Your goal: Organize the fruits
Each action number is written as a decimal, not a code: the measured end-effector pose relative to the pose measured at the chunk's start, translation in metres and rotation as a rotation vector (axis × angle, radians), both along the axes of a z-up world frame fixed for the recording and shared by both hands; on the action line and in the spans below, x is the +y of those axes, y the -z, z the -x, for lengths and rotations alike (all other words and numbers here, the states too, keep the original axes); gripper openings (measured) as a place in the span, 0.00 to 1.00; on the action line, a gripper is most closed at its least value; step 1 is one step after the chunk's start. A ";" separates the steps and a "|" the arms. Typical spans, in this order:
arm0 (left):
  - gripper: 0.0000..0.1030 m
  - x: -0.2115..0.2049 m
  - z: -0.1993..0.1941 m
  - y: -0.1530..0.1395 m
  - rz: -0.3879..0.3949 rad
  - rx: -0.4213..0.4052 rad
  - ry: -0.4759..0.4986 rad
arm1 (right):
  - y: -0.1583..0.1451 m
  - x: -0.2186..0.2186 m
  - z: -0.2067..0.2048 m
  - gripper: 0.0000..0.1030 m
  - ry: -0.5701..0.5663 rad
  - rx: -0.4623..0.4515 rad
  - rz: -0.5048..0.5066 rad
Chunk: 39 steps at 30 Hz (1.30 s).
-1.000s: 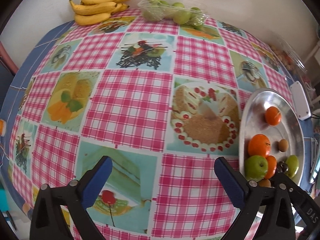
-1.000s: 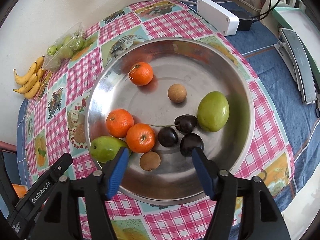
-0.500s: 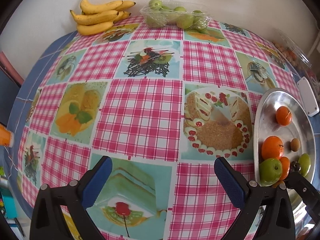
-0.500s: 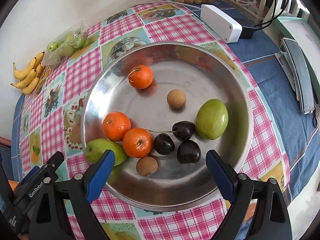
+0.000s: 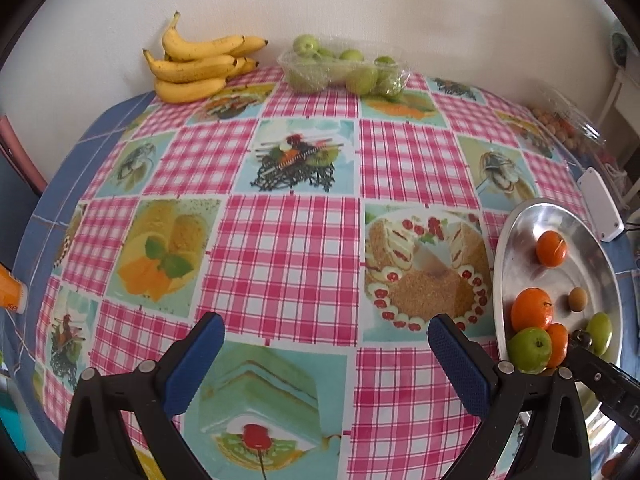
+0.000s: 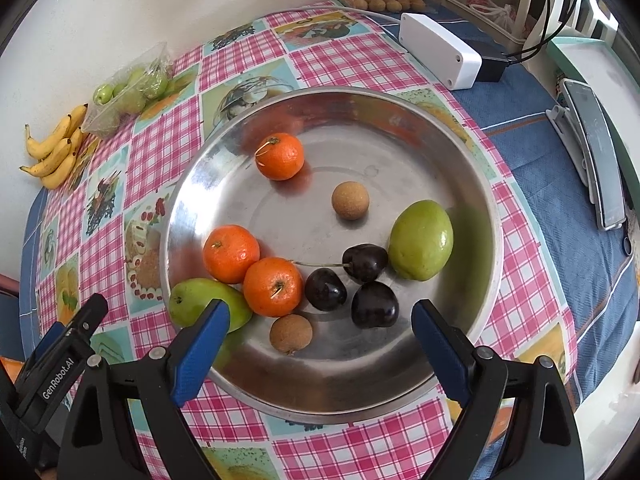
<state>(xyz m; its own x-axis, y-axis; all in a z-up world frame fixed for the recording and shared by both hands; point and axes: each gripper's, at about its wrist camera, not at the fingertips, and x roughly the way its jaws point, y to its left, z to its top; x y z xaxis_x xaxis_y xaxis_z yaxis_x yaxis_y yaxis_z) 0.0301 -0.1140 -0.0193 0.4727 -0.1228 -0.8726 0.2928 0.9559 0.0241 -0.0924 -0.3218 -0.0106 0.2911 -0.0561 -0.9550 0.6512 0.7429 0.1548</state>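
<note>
1. Two wide-spread blue pads mark the left gripper (image 5: 326,356) at the bottom of the left wrist view, empty over bare checked tablecloth (image 5: 288,248). The steel tray (image 5: 505,264) sits at the right edge, well off to that gripper's right. Counted here: one banana bunch (image 5: 196,66) at upper left, one clear bag of green fruit (image 5: 346,70) at top centre.

2. In the right wrist view the right gripper (image 6: 320,328) has just been opening; its jaws stand wide with nothing pressed between them, over the tray's near rim. The fruit lies directly ahead and below, so I judge this hand far nearer. In the tray: three tangerines (image 6: 273,286), three dark cherries (image 6: 375,305), two brown round fruits (image 6: 291,333), two green fruits (image 6: 421,240).
</note>
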 end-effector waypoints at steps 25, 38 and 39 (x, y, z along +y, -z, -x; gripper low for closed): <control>1.00 0.020 0.033 -0.014 -0.141 -0.071 0.000 | -0.004 0.030 0.017 0.90 -0.035 -0.006 0.029; 1.00 0.039 0.053 -0.023 -0.088 -0.046 -0.002 | -0.010 0.053 0.037 0.90 -0.062 -0.012 0.058; 1.00 0.040 0.055 -0.025 -0.084 -0.050 -0.001 | -0.011 0.054 0.039 0.90 -0.063 -0.014 0.060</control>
